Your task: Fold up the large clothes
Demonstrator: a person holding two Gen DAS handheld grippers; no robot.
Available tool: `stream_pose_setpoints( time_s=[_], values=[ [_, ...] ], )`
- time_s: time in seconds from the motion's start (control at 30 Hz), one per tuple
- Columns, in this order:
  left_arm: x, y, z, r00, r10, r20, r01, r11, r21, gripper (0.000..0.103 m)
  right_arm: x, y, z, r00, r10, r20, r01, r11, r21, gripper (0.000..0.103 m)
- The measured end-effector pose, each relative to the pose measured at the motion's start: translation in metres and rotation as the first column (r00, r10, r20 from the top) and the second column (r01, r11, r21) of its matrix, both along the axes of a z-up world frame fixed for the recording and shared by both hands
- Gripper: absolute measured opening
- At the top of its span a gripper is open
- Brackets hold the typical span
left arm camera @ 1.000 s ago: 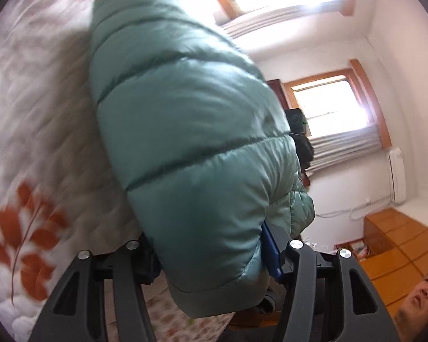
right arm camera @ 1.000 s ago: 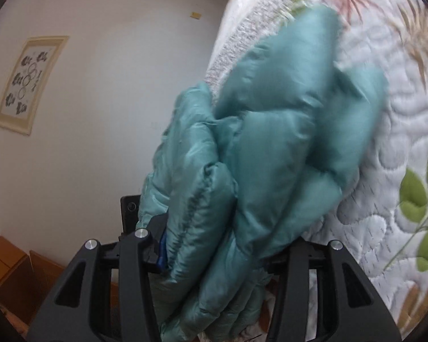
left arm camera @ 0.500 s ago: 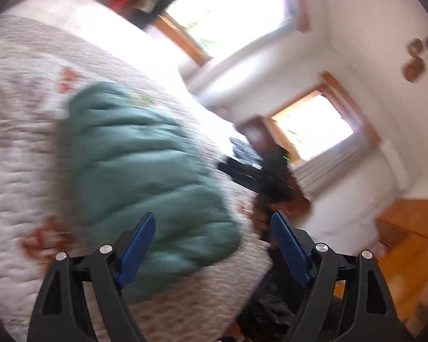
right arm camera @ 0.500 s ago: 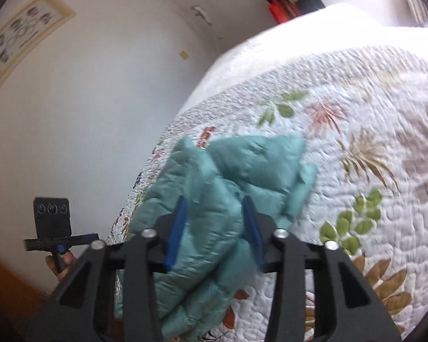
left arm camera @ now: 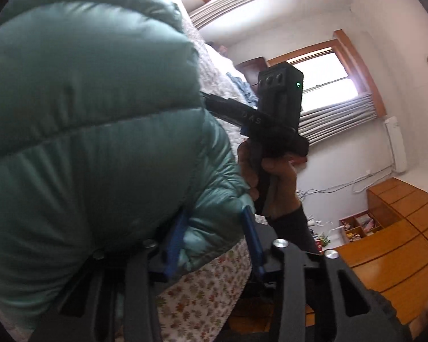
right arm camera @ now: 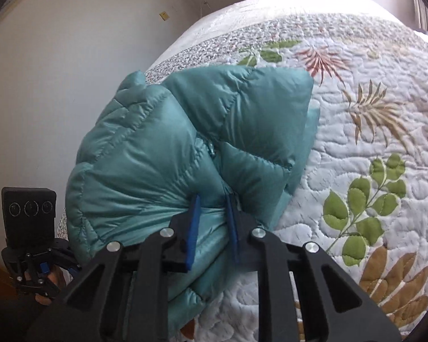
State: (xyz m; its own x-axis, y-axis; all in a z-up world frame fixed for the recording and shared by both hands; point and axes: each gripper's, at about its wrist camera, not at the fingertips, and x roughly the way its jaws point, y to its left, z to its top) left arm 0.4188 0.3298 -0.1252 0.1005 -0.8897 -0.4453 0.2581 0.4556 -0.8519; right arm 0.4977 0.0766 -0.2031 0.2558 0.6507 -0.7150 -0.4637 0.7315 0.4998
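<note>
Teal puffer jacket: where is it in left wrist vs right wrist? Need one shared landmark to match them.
Left wrist: puffer jacket fills the left half, a fold pinched in the left gripper.
Right wrist: it sits centre-left on the floral quilt, a fold pinched in the right gripper.
Shared landmark: the quilt, at bottom centre in the left wrist view.

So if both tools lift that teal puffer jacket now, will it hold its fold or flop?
The teal puffer jacket will likely sag: its quilted panels bulge around the right tool. It probably springs open, looking puffy. Its sheen suggests slipperiness.
</note>
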Motion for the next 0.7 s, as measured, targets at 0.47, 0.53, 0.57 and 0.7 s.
stream_pose_setpoints(
  time_s=[0.47,0.53,0.57,0.7],
  values=[
    [0.018,0.046,0.101,0.967,0.17,0.191,-0.163,0.985,-0.05,0.099,-0.048,-0.012,0.085,0.988,0.018,0.152,-0.023,0.999,0.037,0.023],
    [0.043,0.058,0.111,0.954,0.215,0.207,-0.221,0.975,0.005,0.099,-0.071,-0.004,0.095,0.98,0.069,0.185,-0.073,0.997,0.018,0.026],
    [0.058,0.062,0.109,0.955,0.229,0.186,-0.237,0.971,0.019,0.099,-0.08,0.001,0.094,0.978,0.086,0.188,-0.087,0.996,0.0,0.026],
    [0.116,0.07,0.065,0.964,0.259,0.057,-0.264,0.959,0.104,0.099,-0.089,0.015,0.069,0.979,0.106,0.173,-0.094,0.992,-0.079,0.026]
  ],
)
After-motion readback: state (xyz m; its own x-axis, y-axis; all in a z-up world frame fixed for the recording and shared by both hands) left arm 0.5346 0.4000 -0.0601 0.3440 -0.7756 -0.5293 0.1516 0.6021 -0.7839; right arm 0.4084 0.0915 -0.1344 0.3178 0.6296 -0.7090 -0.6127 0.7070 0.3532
